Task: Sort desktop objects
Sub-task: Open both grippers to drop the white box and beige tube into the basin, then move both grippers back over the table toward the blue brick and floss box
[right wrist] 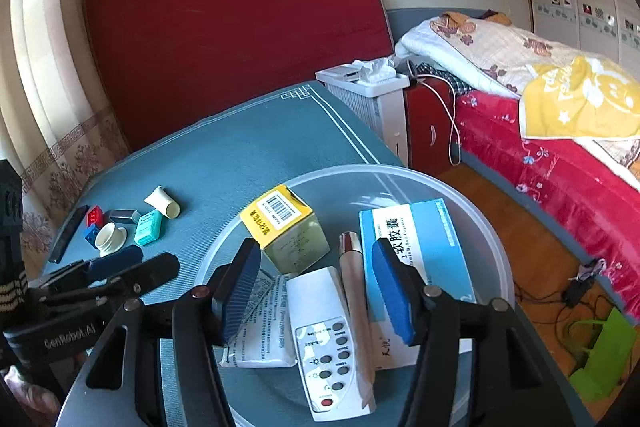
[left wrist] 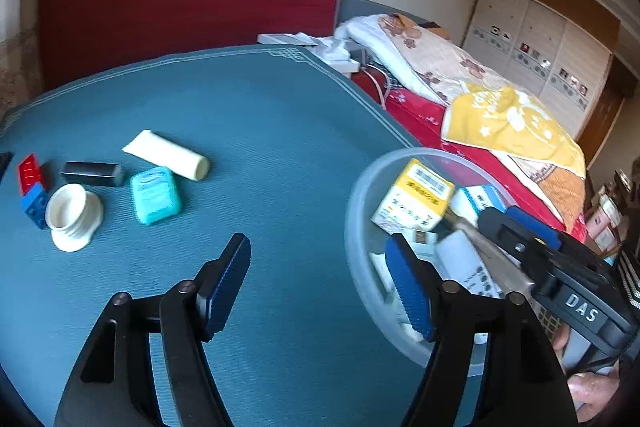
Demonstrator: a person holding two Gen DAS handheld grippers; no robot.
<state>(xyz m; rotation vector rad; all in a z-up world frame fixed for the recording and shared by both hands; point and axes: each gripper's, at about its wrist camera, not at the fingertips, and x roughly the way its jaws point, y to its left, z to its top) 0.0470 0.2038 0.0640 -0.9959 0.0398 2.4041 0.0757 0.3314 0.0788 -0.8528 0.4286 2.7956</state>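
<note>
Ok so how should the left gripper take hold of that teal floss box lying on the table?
Grip the teal floss box across its two long flat sides, coming down from above. It lies flat, and the white cap crowds its left, so keep the left gripper fingers clear of that.

White remote below the jaws covers part of a leaflet. Leaflet print too small to read. Black flat object far left of jaws, cut by the frame edge.
</note>
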